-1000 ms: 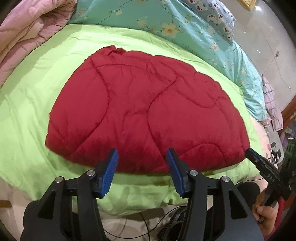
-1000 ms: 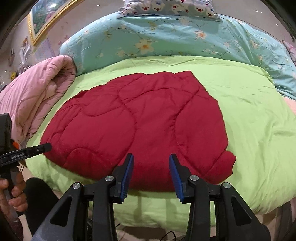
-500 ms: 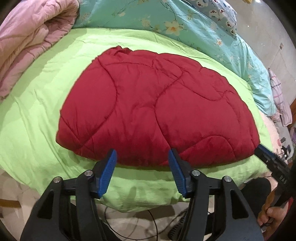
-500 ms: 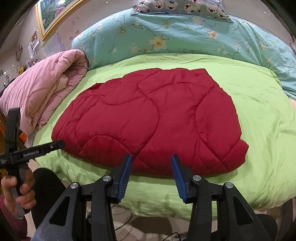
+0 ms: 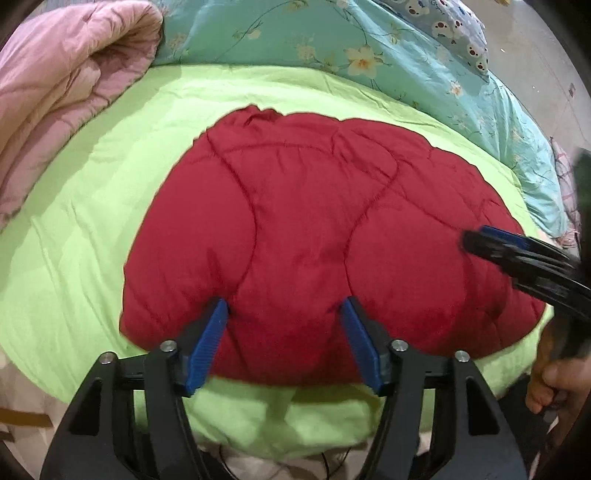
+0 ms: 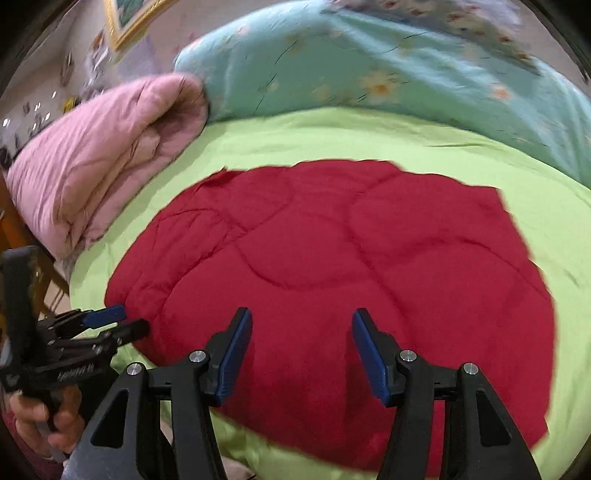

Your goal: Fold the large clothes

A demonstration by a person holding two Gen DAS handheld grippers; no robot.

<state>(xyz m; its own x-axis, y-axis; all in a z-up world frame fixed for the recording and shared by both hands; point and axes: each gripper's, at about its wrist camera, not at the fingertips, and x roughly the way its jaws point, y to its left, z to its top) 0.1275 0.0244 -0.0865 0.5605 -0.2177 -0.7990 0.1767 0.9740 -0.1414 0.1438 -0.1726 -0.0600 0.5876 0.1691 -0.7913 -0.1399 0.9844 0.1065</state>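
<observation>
A red quilted garment (image 5: 314, 221) (image 6: 332, 258) lies spread flat on a lime-green sheet (image 5: 92, 221) (image 6: 369, 140) on the bed. My left gripper (image 5: 284, 302) hangs over the garment's near edge toward its left end. Its jaws are opening and the blue pads press on nothing. It also shows at the garment's left corner in the right wrist view, as the left gripper (image 6: 125, 319). My right gripper (image 6: 303, 313) stands open above the near edge further right, with only red fabric below. The left wrist view shows the right gripper (image 5: 469, 240) over the garment's right part, blurred.
A rolled pink quilt (image 5: 55, 92) (image 6: 103, 155) lies at the left of the bed. A teal floral duvet (image 5: 295, 37) (image 6: 369, 66) and a bear-print pillow (image 5: 443, 26) lie behind. A person's hands (image 5: 554, 380) (image 6: 33, 421) hold the handles. Wooden furniture (image 6: 14, 229) stands beside the bed.
Both grippers came forward over the garment's near edge. The right one swept in from the garment's right side, and both sets of jaws stand wider apart.
</observation>
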